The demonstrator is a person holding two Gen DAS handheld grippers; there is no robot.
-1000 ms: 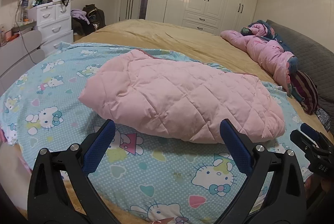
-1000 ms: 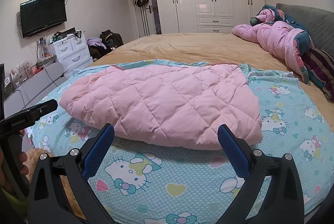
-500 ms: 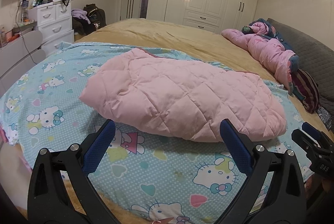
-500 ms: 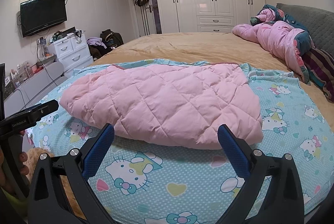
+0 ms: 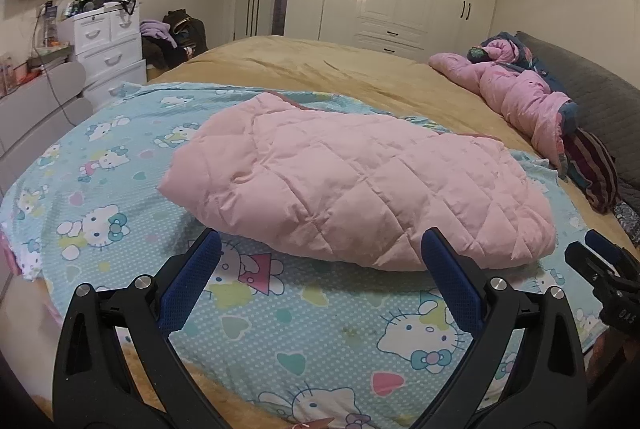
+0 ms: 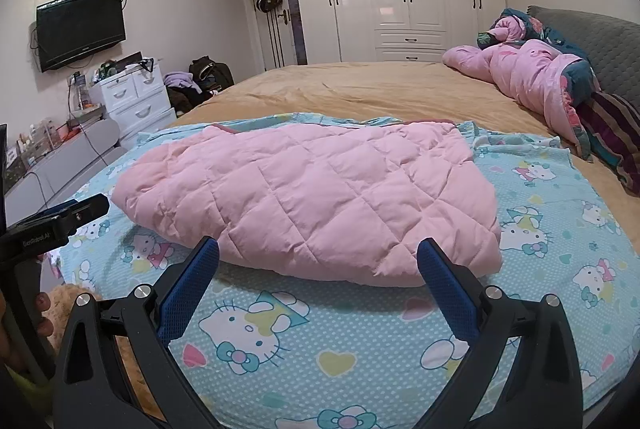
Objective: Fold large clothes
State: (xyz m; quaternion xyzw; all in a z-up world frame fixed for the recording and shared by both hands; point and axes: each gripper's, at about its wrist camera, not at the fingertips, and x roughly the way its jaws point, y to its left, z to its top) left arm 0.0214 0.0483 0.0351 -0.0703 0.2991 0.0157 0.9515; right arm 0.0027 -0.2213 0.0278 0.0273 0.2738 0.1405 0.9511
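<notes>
The pink quilted garment (image 5: 352,189) is lying folded in a compact bundle on the cartoon-print sheet (image 5: 320,333), which is covering the near part of the bed (image 5: 320,69). The left tongs (image 5: 320,261) are hovering just short of the garment's near edge with jaws spread wide and gripping nothing; the right tongs (image 6: 318,261) are doing the same toward the right end of that edge. Judging from the bundle's shape, a further fold or a final tidy is probably the step in hand. To do it well, each tong should be closing on the full thickness of the near hem, one toward each corner, and both should be lifting together so the padded layers are not sliding apart. The near rounded fold is lying well inside the sheet. Open sheet is showing to the left, right and near sides; the far bed surface is also open, while the pink bedding pile (image 6: 532,77) is occupying the far right.
</notes>
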